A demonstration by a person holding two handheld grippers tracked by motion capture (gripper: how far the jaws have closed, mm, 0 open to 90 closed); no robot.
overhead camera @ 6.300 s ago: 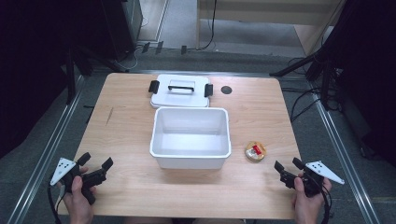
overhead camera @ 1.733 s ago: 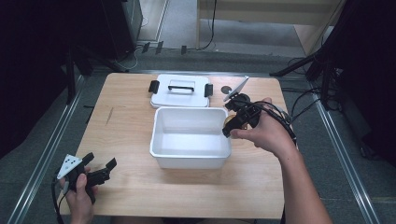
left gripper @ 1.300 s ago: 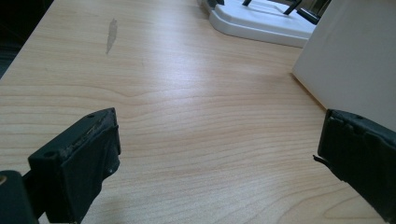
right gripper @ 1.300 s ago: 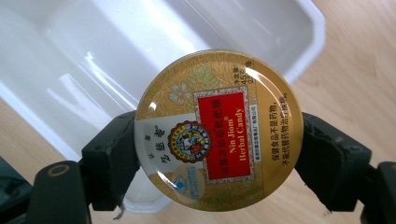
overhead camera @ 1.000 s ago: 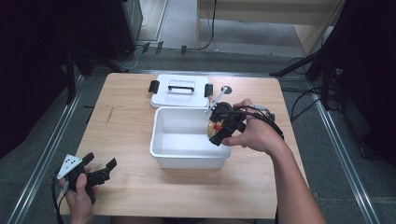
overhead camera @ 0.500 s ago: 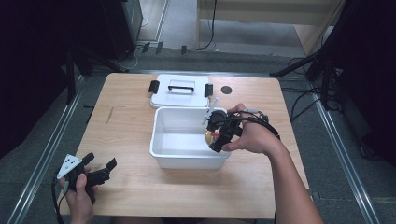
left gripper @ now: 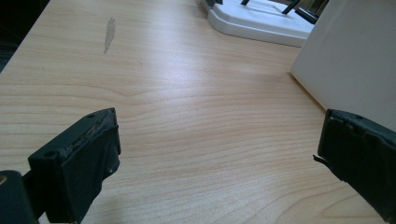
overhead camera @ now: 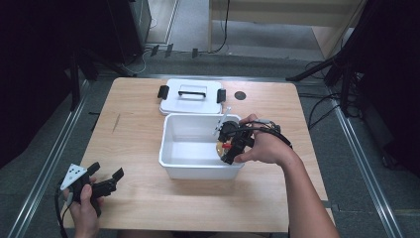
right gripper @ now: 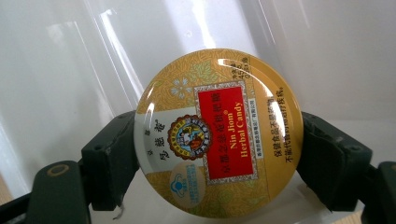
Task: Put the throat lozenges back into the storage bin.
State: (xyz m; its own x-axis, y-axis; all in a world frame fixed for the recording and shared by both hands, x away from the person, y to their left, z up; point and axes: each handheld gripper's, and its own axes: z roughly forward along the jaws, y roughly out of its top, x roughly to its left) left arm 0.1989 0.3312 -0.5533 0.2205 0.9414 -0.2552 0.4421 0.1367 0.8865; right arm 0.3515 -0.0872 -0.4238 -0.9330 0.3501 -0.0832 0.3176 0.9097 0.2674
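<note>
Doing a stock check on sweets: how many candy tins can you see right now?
1. The round gold candy tin is clamped between the right gripper's fingers, held inside the white bin. The hand and gripper cover part of the bin floor, so another could be hidden.

One white bin, one lid (black-handled), one candy tin, two grippers.

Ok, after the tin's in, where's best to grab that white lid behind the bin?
Probably the black handle across the middle of the white lid. The lid lies flat, so bring a hand-held gripper straight down with its jaws either side of the bar.
</note>
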